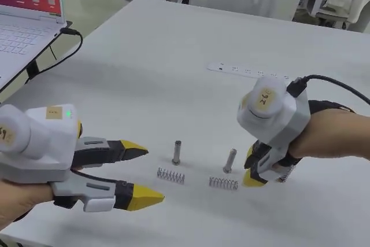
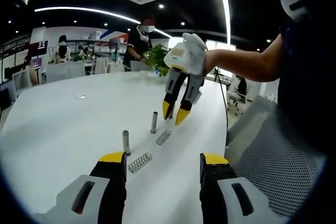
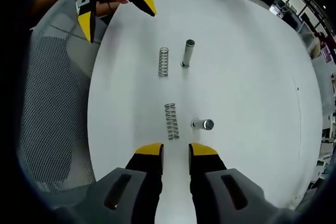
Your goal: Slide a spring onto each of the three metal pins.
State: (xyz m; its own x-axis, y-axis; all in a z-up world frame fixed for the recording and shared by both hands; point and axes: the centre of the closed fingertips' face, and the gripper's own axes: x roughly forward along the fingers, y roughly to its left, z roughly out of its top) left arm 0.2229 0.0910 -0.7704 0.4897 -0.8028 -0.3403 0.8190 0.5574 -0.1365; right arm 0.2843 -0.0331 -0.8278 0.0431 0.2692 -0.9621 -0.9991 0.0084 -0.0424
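The right tool, narrowly parted and empty, is being held beside a spring that a glancing pinch could roll away; left tool wide.

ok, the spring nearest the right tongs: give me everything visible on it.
The spring is a coil of thin silvery wire, evenly open-wound. It lies on its side on the white table, on no pin, just ahead of the right tongs, whose jaws stand slightly apart and touch nothing. An upright metal pin stands close beside it, apart from it. Only the table touches it.
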